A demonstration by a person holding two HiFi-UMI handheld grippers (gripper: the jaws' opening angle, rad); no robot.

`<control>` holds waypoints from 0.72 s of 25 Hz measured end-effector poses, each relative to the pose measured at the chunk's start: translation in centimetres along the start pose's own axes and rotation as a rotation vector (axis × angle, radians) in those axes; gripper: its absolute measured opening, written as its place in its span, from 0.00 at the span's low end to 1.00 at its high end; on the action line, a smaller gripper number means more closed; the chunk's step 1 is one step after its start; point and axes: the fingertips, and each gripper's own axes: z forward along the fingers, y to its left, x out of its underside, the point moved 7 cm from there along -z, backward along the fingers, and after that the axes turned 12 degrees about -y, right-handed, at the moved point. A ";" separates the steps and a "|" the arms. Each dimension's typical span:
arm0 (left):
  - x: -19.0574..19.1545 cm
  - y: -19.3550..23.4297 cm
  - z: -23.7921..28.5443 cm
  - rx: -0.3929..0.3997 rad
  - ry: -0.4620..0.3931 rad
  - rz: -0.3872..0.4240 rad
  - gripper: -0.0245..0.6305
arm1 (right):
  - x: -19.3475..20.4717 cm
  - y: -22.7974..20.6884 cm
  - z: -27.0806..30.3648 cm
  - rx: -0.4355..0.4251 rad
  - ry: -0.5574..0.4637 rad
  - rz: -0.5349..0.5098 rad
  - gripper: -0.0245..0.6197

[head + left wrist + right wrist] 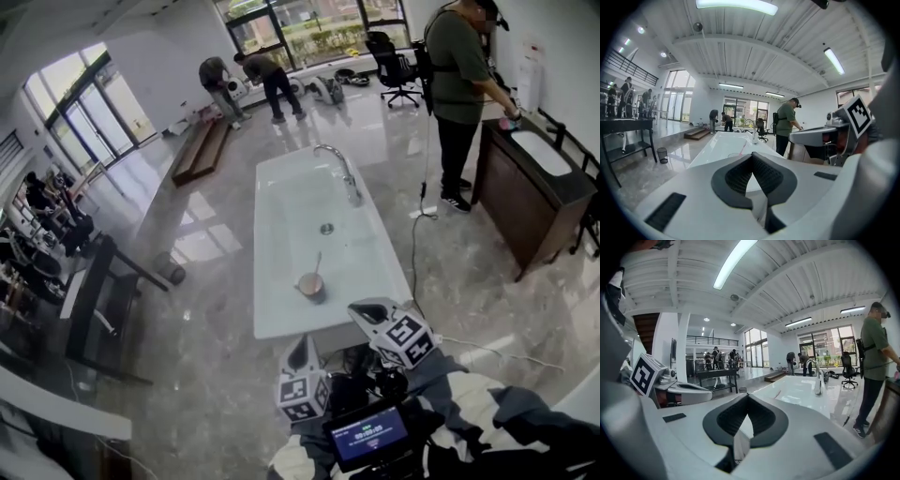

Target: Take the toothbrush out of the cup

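A pinkish cup (310, 283) stands near the front end of the long white basin counter (281, 234), with a toothbrush (317, 264) leaning out of it toward the back. My left gripper (302, 343) sits just off the counter's front edge, below the cup. My right gripper (362, 309) is at the front right corner, to the right of the cup. Both point along the counter. In the left gripper view the left gripper (752, 156) has its jaw tips touching and nothing between them. The right gripper (747, 397) looks the same in its own view.
A chrome faucet (340, 171) and a drain (326, 228) lie farther along the counter. A person (457, 75) stands at a dark cabinet (525, 192) on the right. A black bench (94, 300) is at the left, and a cable (419, 244) trails on the floor.
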 end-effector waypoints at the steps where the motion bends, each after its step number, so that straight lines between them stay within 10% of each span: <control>1: -0.2 0.5 0.9 -0.009 -0.001 0.003 0.04 | -0.1 -0.8 0.9 -0.006 -0.001 -0.002 0.02; 18: -1.6 6.6 7.4 -0.035 -0.017 0.013 0.04 | 0.9 -5.0 10.7 -0.021 0.035 -0.022 0.02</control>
